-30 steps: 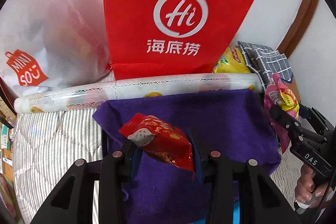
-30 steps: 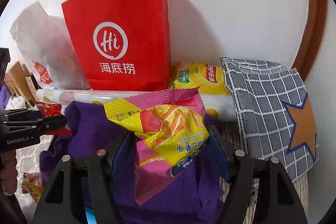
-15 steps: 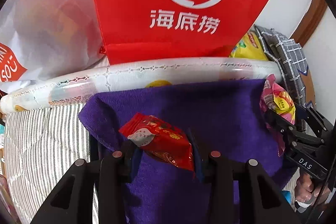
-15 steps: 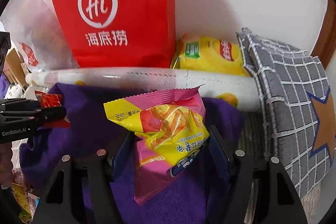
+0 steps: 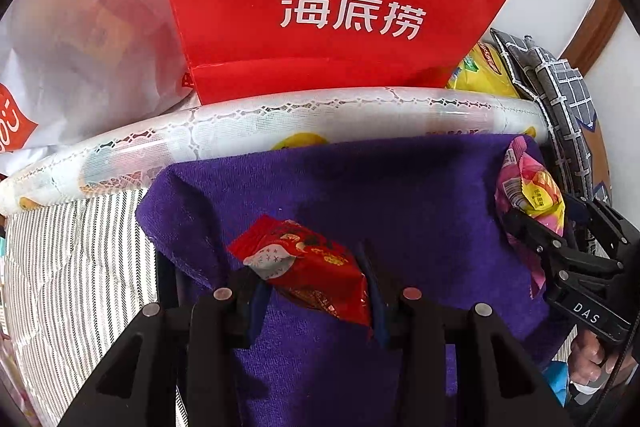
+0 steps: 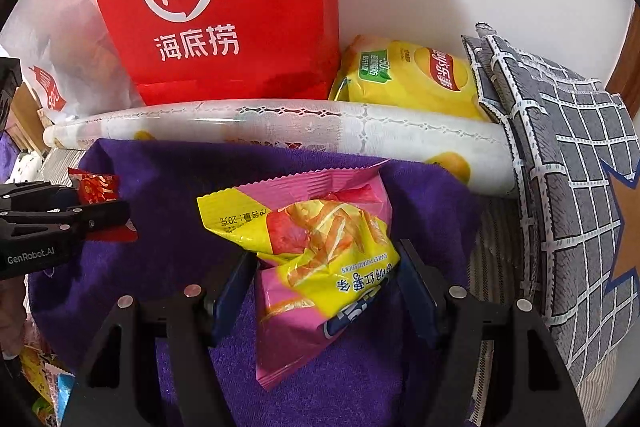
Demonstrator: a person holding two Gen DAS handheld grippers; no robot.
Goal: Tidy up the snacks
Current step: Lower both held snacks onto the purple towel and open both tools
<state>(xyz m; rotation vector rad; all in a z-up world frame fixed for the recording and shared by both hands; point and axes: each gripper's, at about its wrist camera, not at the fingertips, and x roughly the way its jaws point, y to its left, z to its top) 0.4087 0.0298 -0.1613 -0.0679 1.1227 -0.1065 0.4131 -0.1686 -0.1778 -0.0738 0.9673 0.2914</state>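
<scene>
Pinching a small red snack packet [image 5: 308, 273] between its pads, the left gripper [image 5: 312, 291] hangs over a purple towel [image 5: 400, 195], which fills the left wrist view from about nine o'clock to three o'clock. The packet sits at the centre, its free end sticking out toward ten o'clock. It looks light and crinkly, a slick foil that could slide if the squeeze loosens; the judgement is that a hold across the flat middle, as now, is safest.

At three o'clock in that view the right gripper [image 5: 538, 223] appears, clamped on a pink and yellow snack bag [image 6: 316, 247]. In the right wrist view this bag fills the centre, its crimped top edge pointing toward twelve o'clock, and its lower corner drooping toward six. It seems puffy and soft with brittle sticks inside, so a gentle grip on the sides should suit it.

Beyond the towel, at twelve o'clock, lie a rolled white mat [image 6: 280, 127], a red paper bag [image 6: 224, 7] and a yellow crisp bag [image 6: 408, 79].
</scene>
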